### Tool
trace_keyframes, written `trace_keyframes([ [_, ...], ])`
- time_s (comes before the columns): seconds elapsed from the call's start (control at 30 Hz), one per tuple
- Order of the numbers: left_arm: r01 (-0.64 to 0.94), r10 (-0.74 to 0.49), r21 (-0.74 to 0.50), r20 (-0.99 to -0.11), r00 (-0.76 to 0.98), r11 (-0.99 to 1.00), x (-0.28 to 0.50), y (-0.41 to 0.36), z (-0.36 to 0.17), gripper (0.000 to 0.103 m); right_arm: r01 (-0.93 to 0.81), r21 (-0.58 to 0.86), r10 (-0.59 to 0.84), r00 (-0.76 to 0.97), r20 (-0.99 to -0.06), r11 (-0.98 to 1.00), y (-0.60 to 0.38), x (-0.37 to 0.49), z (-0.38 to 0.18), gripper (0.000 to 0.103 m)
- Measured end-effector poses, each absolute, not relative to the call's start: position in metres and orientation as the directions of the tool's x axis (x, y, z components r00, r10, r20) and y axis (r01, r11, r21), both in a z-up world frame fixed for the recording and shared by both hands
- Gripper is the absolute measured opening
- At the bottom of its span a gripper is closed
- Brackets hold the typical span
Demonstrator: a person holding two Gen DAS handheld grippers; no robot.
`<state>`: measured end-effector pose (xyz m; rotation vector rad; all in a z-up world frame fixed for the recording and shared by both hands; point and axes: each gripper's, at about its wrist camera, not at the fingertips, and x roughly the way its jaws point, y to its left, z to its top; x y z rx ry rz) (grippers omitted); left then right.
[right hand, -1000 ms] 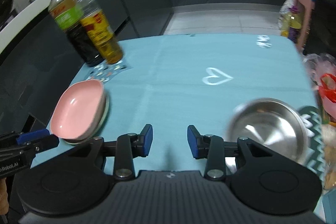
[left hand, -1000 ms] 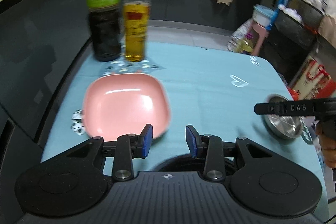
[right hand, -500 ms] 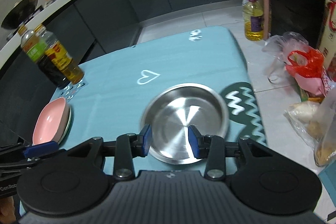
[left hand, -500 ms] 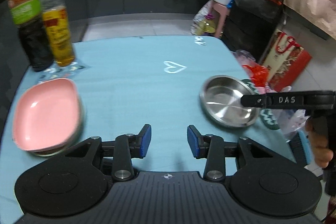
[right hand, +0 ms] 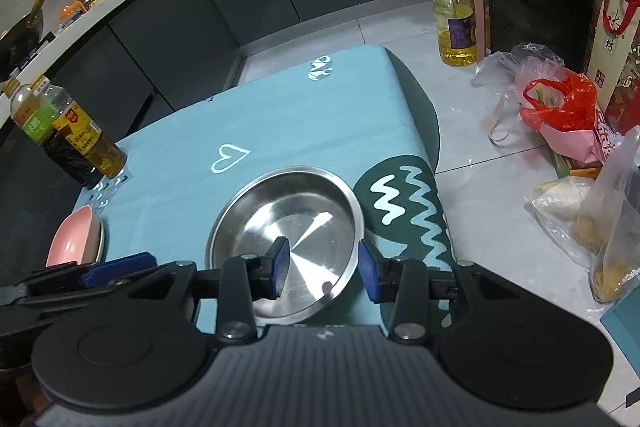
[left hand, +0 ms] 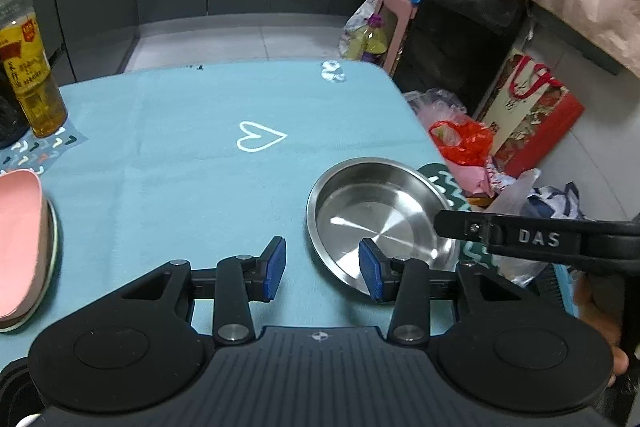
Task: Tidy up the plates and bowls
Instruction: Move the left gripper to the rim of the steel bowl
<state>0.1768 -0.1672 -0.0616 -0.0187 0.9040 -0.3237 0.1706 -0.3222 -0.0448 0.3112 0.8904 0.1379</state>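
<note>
On the light-blue tablecloth's (left hand: 192, 163) right edge sits the round stainless-steel plate (right hand: 286, 235); both views have swung from the pink square dish (left hand: 18, 239) onto it. Right gripper (right hand: 323, 269), partly open, empty, straddles its rim; left gripper (left hand: 322, 269) stands empty, jaws parted wider than before.

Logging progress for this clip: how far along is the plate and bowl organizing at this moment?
Done: the pink square plate already sits stacked on another dish at the table's left edge. In hand: nothing is gripped; the right gripper hovers open with its jaws either side of the round stainless steel bowl's near rim, and the left gripper is open beside it. Left: gripping the steel bowl and, probably, moving it to the stack.
</note>
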Motion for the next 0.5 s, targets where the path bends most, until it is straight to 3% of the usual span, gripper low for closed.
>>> trace_keyframes([
  [0.5, 0.257, -0.274, -0.157, -0.808, 0.521, 0.954, 0.202, -0.179, -0.086, 0.037, 0.043, 0.301, 0.221, 0.583, -0.782, 0.953, -0.326, 0.187, -0.062, 0.029],
])
